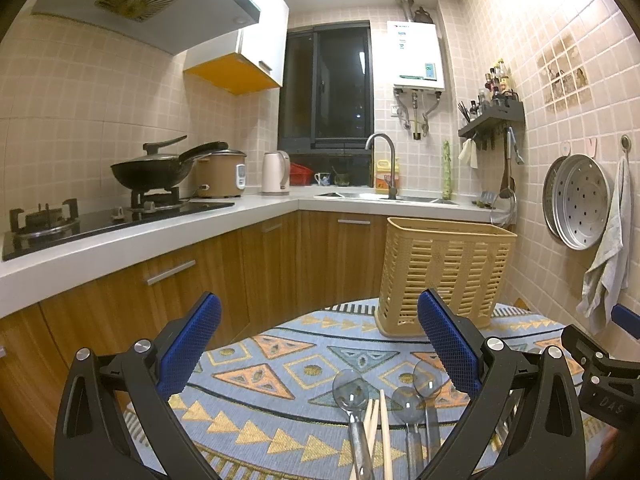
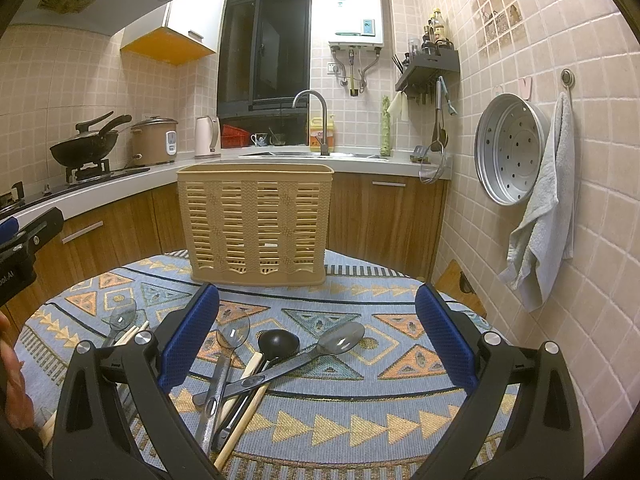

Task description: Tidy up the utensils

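Observation:
A tan slotted plastic utensil basket (image 2: 256,222) (image 1: 444,276) stands upright at the far side of the patterned round table. My right gripper (image 2: 318,330) is open above a heap of utensils: clear spoons (image 2: 340,342), a black ladle (image 2: 278,342) and wooden chopsticks (image 2: 240,420). My left gripper (image 1: 320,340) is open too, over clear spoons (image 1: 352,394) and chopsticks (image 1: 378,432) near the table's front. Nothing sits between either pair of fingers. The other gripper shows at each view's edge.
A patterned cloth (image 2: 360,400) covers the table. The counter (image 1: 120,240) with a stove, wok (image 1: 156,168), rice cooker and kettle runs along the left; the sink (image 2: 316,154) is at the back. A steamer tray (image 2: 510,148) and towel (image 2: 540,216) hang on the right wall.

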A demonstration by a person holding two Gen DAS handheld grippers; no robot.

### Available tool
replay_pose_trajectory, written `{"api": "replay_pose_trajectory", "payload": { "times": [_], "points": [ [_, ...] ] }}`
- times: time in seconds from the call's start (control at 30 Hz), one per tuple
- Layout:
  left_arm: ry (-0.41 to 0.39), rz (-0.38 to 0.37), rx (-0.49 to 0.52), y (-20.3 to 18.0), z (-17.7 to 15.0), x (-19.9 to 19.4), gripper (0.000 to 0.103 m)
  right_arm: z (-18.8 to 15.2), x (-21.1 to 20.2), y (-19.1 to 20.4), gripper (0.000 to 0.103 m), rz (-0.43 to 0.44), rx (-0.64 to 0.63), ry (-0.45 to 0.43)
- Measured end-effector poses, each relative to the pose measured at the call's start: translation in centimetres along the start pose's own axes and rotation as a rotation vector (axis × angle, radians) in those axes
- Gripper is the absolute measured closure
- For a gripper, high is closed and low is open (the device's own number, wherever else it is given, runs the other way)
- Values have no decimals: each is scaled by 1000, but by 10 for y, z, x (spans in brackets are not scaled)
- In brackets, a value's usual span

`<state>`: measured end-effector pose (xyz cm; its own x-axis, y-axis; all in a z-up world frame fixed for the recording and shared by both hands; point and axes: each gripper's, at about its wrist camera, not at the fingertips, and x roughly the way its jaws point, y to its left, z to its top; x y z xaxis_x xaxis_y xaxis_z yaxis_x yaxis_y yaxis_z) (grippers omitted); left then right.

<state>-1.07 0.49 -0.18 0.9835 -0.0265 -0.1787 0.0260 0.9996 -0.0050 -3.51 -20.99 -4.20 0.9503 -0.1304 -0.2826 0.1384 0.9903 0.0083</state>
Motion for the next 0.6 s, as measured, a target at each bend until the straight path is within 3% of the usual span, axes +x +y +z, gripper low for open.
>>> {"api": "replay_pose_trajectory", "payload": {
  "times": [0.37,0.6],
  "points": [
    [10,-3,-3,2,1,1,8,0,-1,0,8,-17,-9,-5],
    [80,6,-64,26,9,13,8,2,11,5,8,-151,-35,63]
  ]
}}
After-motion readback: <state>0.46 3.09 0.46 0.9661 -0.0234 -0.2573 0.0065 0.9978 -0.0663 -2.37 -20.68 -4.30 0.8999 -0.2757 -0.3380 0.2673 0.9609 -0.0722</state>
